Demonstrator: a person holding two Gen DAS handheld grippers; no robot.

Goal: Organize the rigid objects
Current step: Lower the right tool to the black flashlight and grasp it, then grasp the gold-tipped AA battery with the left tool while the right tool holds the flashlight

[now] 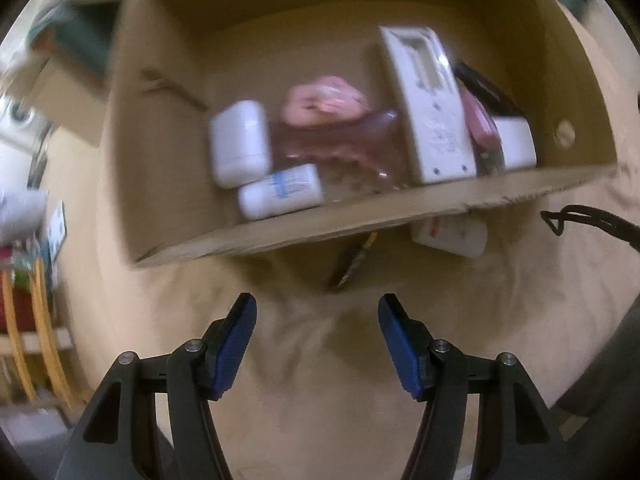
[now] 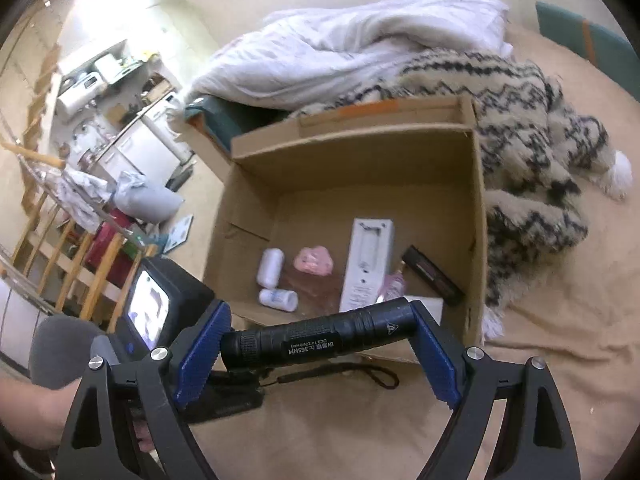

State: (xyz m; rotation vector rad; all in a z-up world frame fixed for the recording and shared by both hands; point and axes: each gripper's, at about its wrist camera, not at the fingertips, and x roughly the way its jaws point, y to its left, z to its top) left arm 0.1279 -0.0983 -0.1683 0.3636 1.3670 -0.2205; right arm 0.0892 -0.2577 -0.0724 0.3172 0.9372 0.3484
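My right gripper [image 2: 320, 320] is shut on a black flashlight [image 2: 320, 342], held lengthwise end to end between the blue pads, with its wrist strap [image 2: 352, 376] dangling below. It hovers at the near edge of an open cardboard box [image 2: 360, 160]. In the box lie a long white remote-like device [image 2: 366, 268], a white oval case [image 2: 270, 267], a small white bottle [image 2: 278, 299], a pink item [image 2: 314, 262] and a black stick [image 2: 434, 276]. My left gripper [image 1: 317, 304] is open and empty over the tan sheet, just short of the box's near wall [image 1: 360, 220].
Outside the near wall lie a dark pen-like thing [image 1: 354, 260], a white item [image 1: 450, 234] and a black strap [image 1: 592, 222]. A patterned blanket [image 2: 532, 152] and a white duvet [image 2: 340, 48] crowd the box's far side. A wooden railing [image 2: 60, 248] stands at the left.
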